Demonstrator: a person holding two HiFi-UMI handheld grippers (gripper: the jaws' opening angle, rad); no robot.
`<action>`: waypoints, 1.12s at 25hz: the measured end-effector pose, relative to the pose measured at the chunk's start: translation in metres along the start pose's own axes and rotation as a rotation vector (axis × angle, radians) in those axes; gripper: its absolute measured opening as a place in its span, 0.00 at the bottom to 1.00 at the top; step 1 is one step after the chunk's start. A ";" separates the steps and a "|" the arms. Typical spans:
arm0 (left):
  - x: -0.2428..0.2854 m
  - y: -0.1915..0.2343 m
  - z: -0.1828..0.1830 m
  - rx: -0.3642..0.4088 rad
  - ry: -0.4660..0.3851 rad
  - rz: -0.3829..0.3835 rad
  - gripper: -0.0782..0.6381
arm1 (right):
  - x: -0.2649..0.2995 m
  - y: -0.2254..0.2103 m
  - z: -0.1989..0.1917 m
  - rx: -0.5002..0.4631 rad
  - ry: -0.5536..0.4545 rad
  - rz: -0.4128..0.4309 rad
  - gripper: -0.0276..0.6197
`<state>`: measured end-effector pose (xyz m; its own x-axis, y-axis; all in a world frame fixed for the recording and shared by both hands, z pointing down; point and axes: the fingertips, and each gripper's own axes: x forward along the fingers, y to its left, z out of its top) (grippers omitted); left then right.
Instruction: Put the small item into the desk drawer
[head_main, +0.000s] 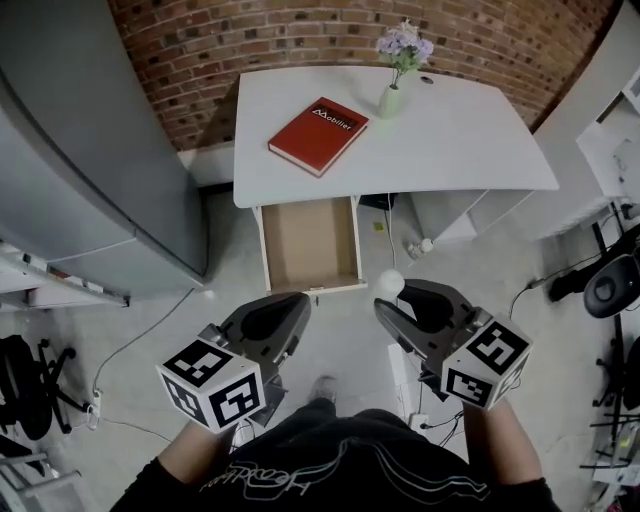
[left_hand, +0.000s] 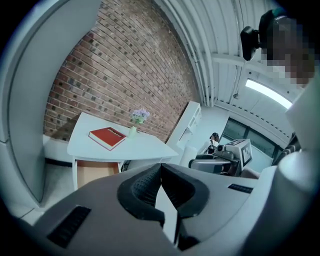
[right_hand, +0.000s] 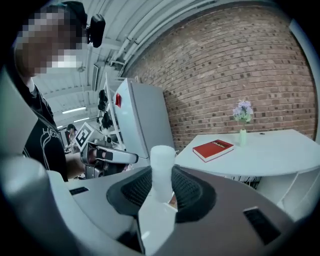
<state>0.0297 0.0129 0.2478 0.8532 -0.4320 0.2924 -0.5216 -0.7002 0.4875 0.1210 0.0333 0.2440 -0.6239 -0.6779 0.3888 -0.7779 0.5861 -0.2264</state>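
Under the near edge of the white bench (head_main: 450, 130), head view: drawer (head_main: 310, 245) pulled open toward the person, bare brown bottom showing, nothing seen inside.

Bench top: red book (head_main: 318, 135) lying flat, at 12 o'clock from the drawer. Small vase of pale flowers (head_main: 392, 100) upright at 2 o'clock from the book, apart from it. Brick wall (head_main: 250, 40) runs behind the bench. Grey cabinet (head_main: 90, 170) stands at 9 o'clock from the bench.

Right claw (head_main: 395, 300): closed on the small white item (head_main: 389, 283). In the right gripper view the item (right_hand: 162, 155) stands upright between the two dark pads (right_hand: 187, 187), its top poking above the claw (right_hand: 162, 175). Item sits outside the drawer, at 4 o'clock from its middle, near the front right corner and over the floor.

Left claw (head_main: 290, 315): at 6 o'clock from the drawer front, 9 o'clock from the right claw. Left gripper view shows the claw (left_hand: 162, 166) closed, tips touching, nothing between them.

Both claws held low in front of the person, each marker cube toward the body.
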 end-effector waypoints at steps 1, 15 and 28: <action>0.003 0.009 -0.002 -0.001 0.001 0.007 0.14 | 0.008 -0.006 -0.001 -0.008 0.017 0.002 0.25; 0.024 0.118 -0.019 -0.139 -0.008 0.168 0.14 | 0.137 -0.068 -0.029 -0.012 0.207 0.116 0.25; 0.055 0.206 -0.030 -0.289 0.003 0.312 0.14 | 0.259 -0.141 -0.093 -0.108 0.406 0.166 0.25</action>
<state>-0.0305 -0.1377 0.3888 0.6550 -0.5956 0.4649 -0.7320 -0.3479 0.5857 0.0760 -0.1834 0.4597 -0.6429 -0.3549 0.6788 -0.6444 0.7296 -0.2288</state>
